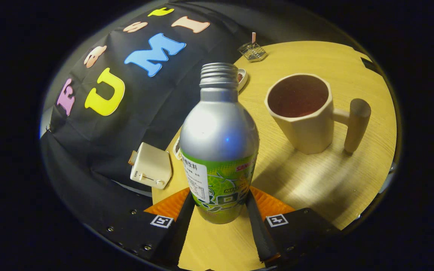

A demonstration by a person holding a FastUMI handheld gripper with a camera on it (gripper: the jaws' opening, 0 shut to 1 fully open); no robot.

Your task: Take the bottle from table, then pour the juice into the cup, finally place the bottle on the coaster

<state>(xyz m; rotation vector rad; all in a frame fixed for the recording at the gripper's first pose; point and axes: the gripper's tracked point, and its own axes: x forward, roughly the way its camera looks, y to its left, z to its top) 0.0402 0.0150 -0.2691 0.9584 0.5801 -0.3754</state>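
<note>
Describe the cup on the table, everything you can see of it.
The cup is a cream-coloured mug with faceted sides, matte like ceramic. A short arm on its side carries a thick, upright, wood-coloured cylinder handle. It stands upright on the wooden table, its open mouth showing a dark reddish inside; whether that is liquid cannot be told. It sits beyond the gripper, beside the bottle held between the fingers. Nothing touches it but the table.

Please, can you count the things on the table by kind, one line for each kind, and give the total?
Bottle, uncapped, between the gripper fingers, which press its sides: 1
Cup with a side handle, beyond the bottle: 1
Small toaster-shaped thing beside the bottle: 1
Small dish behind the bottle's neck: 1
Wire basket at the far edge: 1
Total: 5
</note>
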